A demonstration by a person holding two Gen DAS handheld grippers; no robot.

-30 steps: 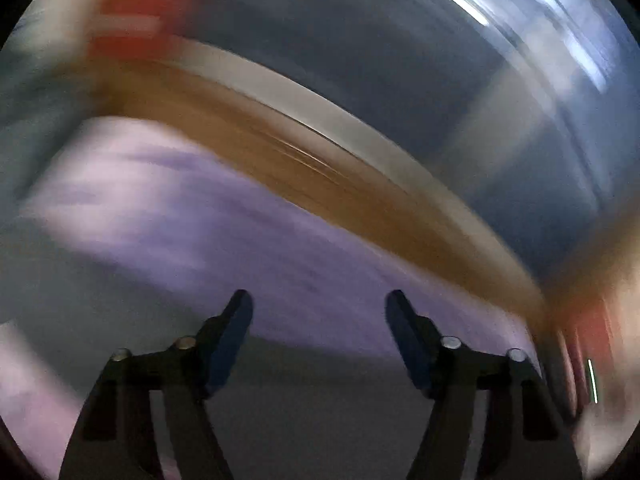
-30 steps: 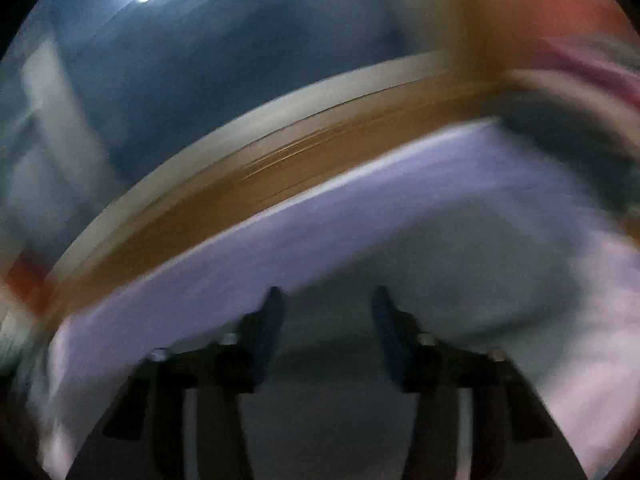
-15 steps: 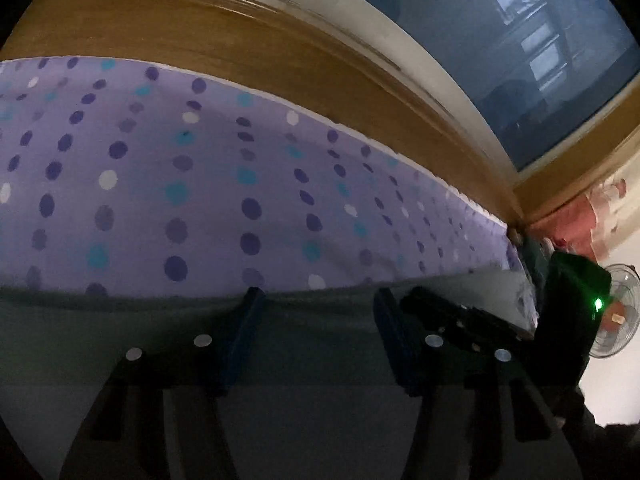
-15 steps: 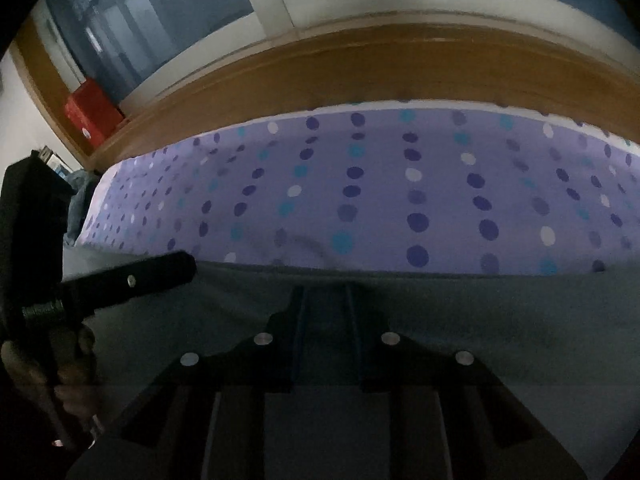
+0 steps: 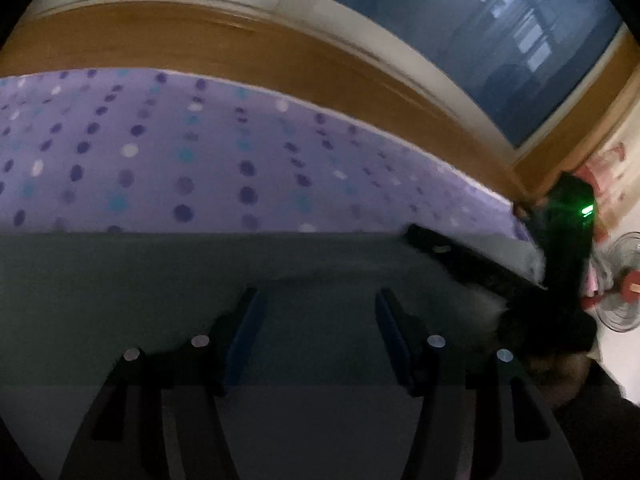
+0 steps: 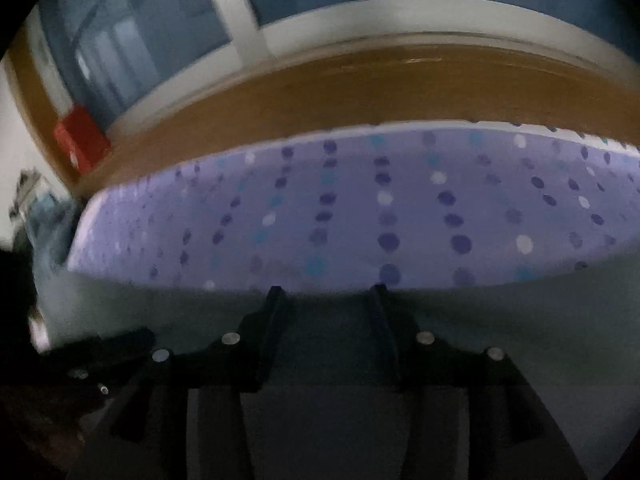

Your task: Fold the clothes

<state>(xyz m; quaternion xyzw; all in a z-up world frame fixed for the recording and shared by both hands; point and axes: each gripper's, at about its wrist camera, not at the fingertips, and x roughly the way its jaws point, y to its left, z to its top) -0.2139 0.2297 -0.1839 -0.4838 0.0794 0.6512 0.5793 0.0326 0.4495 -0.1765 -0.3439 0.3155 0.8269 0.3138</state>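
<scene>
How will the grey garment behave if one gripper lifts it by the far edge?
Likely floppy: the grey garment lies flat and thin on the dotted sheet, so it should drape. Probably light. Its long straight edge may sag between grip points.

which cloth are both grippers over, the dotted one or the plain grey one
The plain grey cloth, nearest the cameras: left gripper and right gripper sit over it. The purple dotted sheet lies beyond its far edge.
</scene>
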